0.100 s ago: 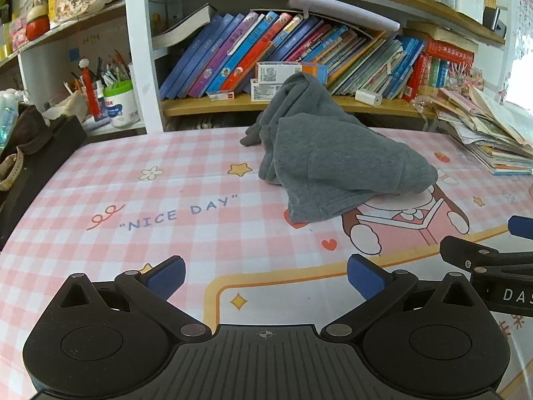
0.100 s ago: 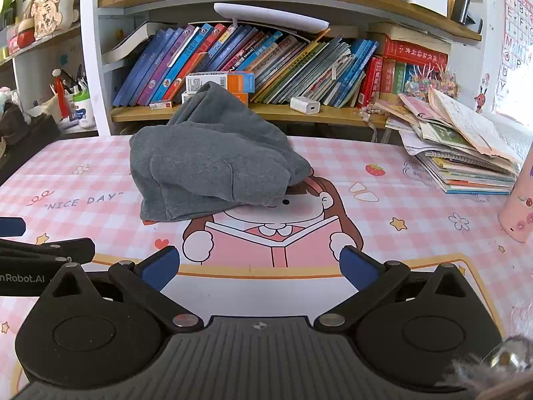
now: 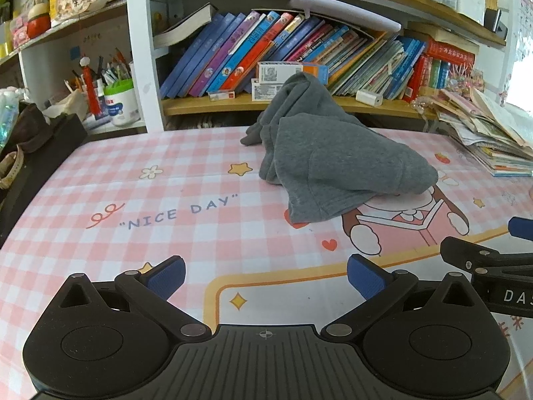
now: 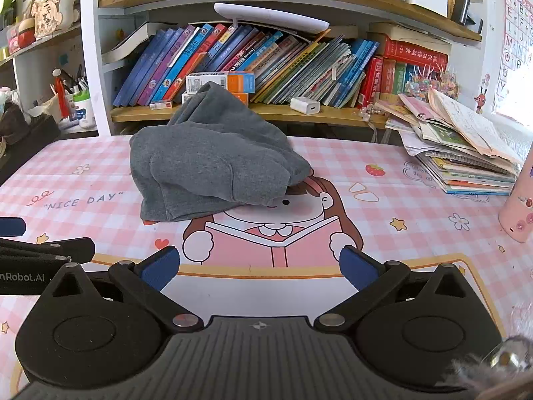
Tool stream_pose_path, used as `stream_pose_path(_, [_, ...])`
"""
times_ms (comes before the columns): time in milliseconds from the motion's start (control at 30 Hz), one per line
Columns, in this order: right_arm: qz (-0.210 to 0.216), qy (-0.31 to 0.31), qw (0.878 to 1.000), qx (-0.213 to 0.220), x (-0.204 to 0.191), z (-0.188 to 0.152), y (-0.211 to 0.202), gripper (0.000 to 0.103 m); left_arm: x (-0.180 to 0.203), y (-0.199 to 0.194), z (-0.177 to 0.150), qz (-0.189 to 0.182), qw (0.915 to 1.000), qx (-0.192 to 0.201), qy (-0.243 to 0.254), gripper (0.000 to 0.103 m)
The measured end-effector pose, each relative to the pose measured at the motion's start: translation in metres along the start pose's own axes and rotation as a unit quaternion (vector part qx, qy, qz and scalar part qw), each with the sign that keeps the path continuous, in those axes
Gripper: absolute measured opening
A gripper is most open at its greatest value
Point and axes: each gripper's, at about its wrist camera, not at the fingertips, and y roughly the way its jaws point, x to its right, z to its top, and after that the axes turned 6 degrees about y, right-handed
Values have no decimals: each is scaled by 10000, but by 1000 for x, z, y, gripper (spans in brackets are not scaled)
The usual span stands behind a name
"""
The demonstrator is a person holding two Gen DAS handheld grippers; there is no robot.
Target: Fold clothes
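Pink-and-white checked cloth (image 3: 110,180), printed "NICE DAY" and bearing a cartoon reading girl (image 4: 273,233), covered the table beneath both tools. Nearest the cameras, the left gripper (image 3: 265,275) stood with its blue pads (image 3: 166,275) spread wide and nothing between them, hovering over the cloth short of the girl's picture; the right gripper (image 4: 260,266) was likewise spread wide and empty, its gap framing the girl's open book. Each tool's tip showed at the edge of the other's view, the two lying side by side. Beyond the grippers, a crumpled grey garment (image 4: 213,163) lay heaped on the cloth, unfolded, its near edge covering the top of the girl's head and its far end rising toward the shelf. Right of the girl lay a pile of papers and booklets (image 4: 466,153) and a pink bottle (image 4: 519,206). Farthest, behind the garment, a wooden shelf (image 4: 333,110) held leaning books (image 4: 266,63), with a cup of pens (image 3: 116,100) to its left.
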Motion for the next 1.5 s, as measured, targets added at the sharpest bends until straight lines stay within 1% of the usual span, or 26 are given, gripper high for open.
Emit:
stream_pose_path(300, [34,-14,10000,4,-2,0,-1,103,0,3,-1,-70,9999,-80,-69,103])
stream_pose_path(933, [116,-6,9999,-82,1,0,0,103,0,8,-1,-9,9998,-170,-81,103])
stream_pose_path(1100, [108,0,9999,-85,1,1,0,103,1,9,0,10,9998,-169,-44,103])
stream_pose_path(1200, [119,0,9999,-82,1,0,0,103,1,7,0,85,9999,-110,18,103])
stream_pose_path(1367, [169,1,9998,-100,2,1,2,103,1,7,1,-19,10000,-81,28,103])
stream_pose_path(1500, [208,17,9997,-126,3,2,2,103,-1,6,2,-59,10000,-44,-58,103])
